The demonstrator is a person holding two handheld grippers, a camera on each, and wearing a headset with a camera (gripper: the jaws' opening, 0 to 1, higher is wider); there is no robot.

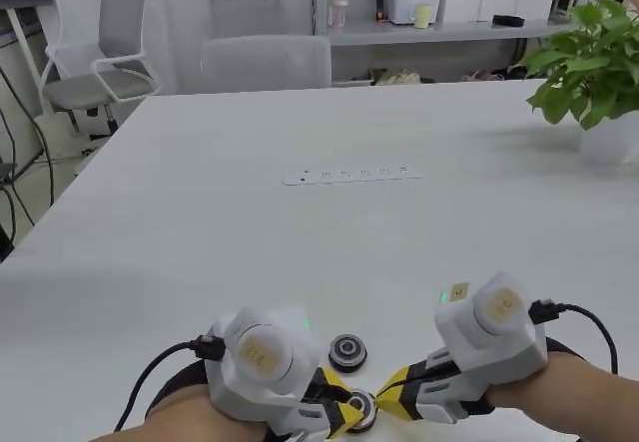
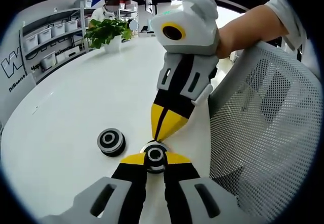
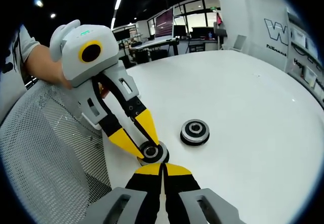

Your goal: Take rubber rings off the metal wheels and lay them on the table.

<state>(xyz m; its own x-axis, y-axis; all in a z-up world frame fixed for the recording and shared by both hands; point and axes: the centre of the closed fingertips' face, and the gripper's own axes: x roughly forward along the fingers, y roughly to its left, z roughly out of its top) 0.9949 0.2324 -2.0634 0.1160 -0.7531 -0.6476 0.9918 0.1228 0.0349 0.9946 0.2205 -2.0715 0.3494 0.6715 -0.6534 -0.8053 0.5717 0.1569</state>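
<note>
A small metal wheel [image 1: 360, 409] with a dark rubber ring is held just above the white table [image 1: 300, 242] near its front edge. My left gripper [image 1: 346, 418] is shut on this wheel [image 2: 154, 154], one yellow jaw on each side. My right gripper [image 1: 387, 400] faces it from the other side. Its tips [image 3: 162, 167] are pinched together at the wheel's rim [image 3: 153, 153], on the rubber ring. A second wheel [image 1: 347, 350] with its ring on lies flat on the table just beyond, also seen from the left gripper [image 2: 111, 141] and the right gripper [image 3: 195, 131].
A socket strip [image 1: 349, 175] is set into the middle of the table. A potted plant [image 1: 589, 58] stands at the far right. Office chairs [image 1: 265, 63] line the far side. A mesh chair back [image 2: 263, 133] is close behind the front edge.
</note>
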